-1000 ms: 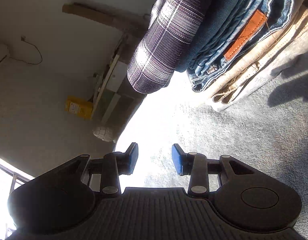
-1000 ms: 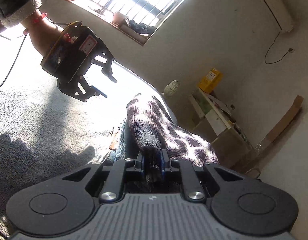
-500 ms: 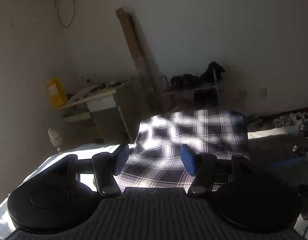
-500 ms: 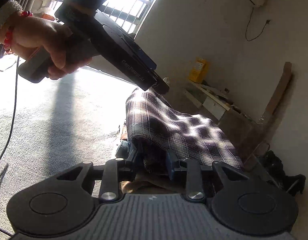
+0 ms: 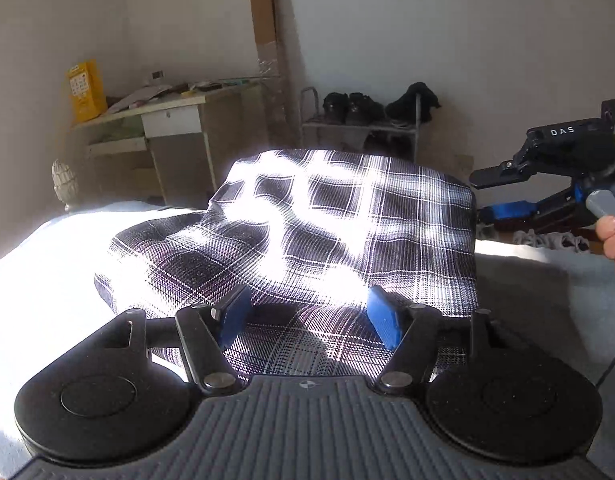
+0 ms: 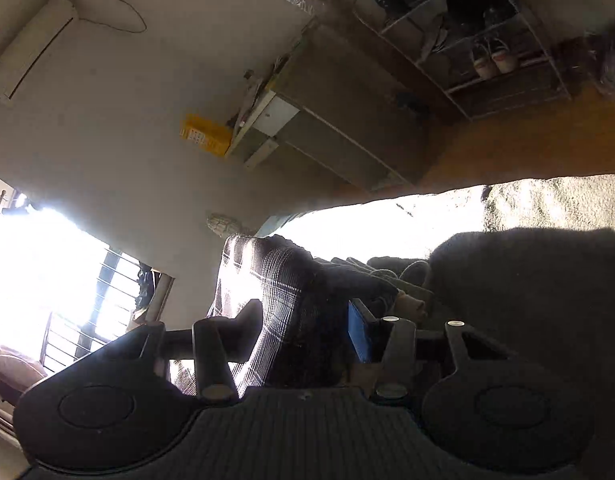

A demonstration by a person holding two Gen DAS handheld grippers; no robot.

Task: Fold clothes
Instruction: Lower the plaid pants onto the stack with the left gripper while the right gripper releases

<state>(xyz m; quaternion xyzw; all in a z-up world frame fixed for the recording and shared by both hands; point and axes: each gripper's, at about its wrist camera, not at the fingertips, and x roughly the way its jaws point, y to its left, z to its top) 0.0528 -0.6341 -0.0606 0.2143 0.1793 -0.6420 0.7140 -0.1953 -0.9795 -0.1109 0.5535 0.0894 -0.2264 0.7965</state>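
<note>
Two grippers are working one garment, and both are letting their jaws spread right now. Nearest in the left wrist view, the left gripper hangs over the near edge of the plaid shirt, blue pads apart, nothing pinched, cloth lying below the gap. The shirt sits folded on top of a stack of clothes on the grey carpet, sunlit and rumpled across its top. Soft, light woven cotton by the look of it: it should drape and slide rather than hold a crease, so I'd take it by a doubled edge or a corner, not the loose middle. In the right wrist view, rolled sideways, the right gripper has the shirt's folded edge between its opening jaws; the pads seem clear of it. Farther off stand a desk and a shoe rack.
</note>
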